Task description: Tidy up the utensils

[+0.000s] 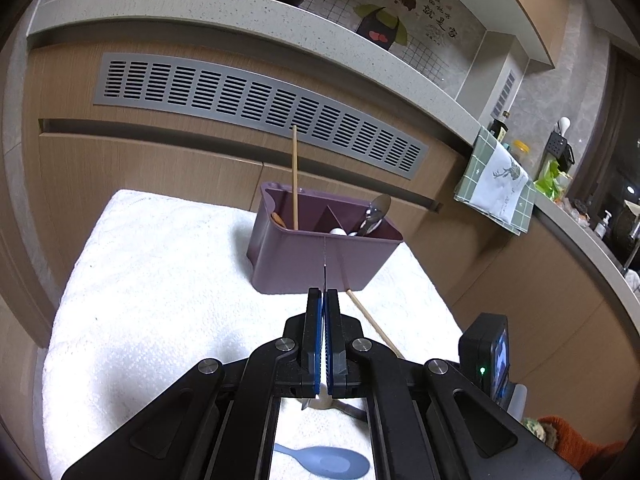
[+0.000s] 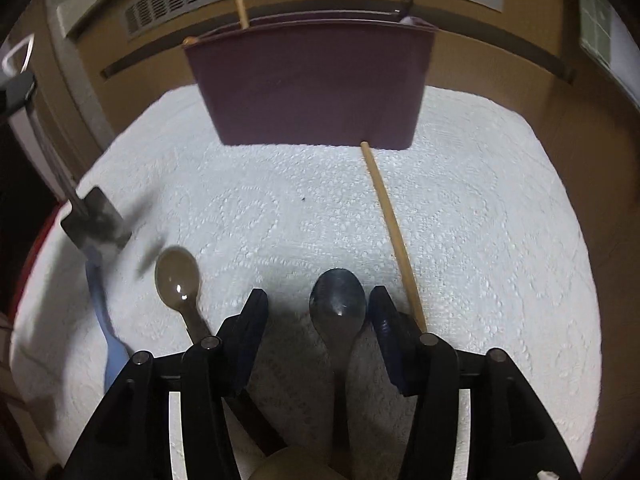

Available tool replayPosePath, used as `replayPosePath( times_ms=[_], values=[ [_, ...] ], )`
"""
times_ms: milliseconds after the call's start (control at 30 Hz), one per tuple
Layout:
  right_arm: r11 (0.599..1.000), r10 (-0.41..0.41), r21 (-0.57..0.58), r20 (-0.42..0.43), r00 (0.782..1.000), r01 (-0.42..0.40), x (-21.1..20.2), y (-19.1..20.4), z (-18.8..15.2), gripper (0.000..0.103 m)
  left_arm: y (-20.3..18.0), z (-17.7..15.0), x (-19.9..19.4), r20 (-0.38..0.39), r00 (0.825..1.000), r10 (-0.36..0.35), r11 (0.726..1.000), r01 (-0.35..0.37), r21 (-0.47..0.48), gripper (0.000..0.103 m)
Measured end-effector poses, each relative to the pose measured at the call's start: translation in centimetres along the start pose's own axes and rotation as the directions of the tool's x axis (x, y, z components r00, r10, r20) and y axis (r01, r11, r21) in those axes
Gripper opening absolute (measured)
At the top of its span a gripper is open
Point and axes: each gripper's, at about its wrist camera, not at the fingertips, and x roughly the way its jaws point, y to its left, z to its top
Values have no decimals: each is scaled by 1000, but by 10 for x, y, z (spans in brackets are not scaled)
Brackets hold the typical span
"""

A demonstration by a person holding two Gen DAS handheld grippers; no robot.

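The right claw (image 2: 318, 314) hangs low over the white cloth on the bench (image 2: 500, 240), its jaws spread wide, with the bowl of a dark spoon (image 2: 338, 300) lying between the fingertips and nothing yet touching it. To take it cleanly, I would say the claw should settle a little further so the pads meet the spoon's neck just behind the bowl, then close squarely; the bowl looks slick and rounded and may squirt out if pinched there. A loose chopstick (image 2: 390, 232) lies just beside the right finger, running from there up to the foot of the purple utensil caddy (image 2: 312, 88), and could be caught or nudged as the jaws close. A brownish spoon (image 2: 176, 276) sits near on the other side, and a pale blue spoon (image 2: 102, 320) further left. The left claw (image 1: 323, 294) is pressed together, seemingly on a thin metal handle whose flat end (image 2: 96, 220) hangs over the cloth; what utensil it is I cannot tell. The caddy already holds an upright chopstick (image 1: 295, 176) in its left compartment and a metal spoon (image 1: 376, 210) in the right.
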Motion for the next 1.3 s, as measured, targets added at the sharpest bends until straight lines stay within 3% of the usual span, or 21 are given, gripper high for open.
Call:
replayPosePath(
  times_ms=[133,267,567,767,867,967,1067,1133,1233,1300],
  values=[
    [997,39,-72,-16,999,-41,-3,-3,-2,48,2,-1,1,-2,1000,-16,1000,16,-5,1],
    [996,66,-56,-4,998,-66,-8,-17,-4,32,2,0,2,-3,1000,-15,1000,15,-13,1],
    [998,41,-57,48,998,-38,-19,-23,-10,25,-14,0,3,-36,999,35,999,-34,23,1],
    [997,73,-8,167,983,-73,-62,-41,-11,25,-24,0,-4,-29,998,48,998,-46,38,1],
    [997,74,6,235,969,-78,-87,-48,-4,25,-32,9,-13,0,1000,22,999,-22,32,1],
    [996,76,13,329,941,-85,-117,-53,10,25,-46,31,-25,53,999,-3,998,-1,62,1],
    [995,86,-1,435,896,-95,-154,-57,41,25,-59,65,-35,111,993,-33,996,23,90,1],
    [996,92,-30,503,859,-89,-180,-58,76,25,-68,97,-40,168,984,-64,993,45,111,1],
    [995,97,-57,590,802,-78,-213,-60,124,25,-71,130,-35,193,978,-84,991,62,119,1],
    [995,100,-68,617,781,-73,-220,-60,149,25,-67,146,-24,207,975,-76,992,54,113,1]
  ],
)
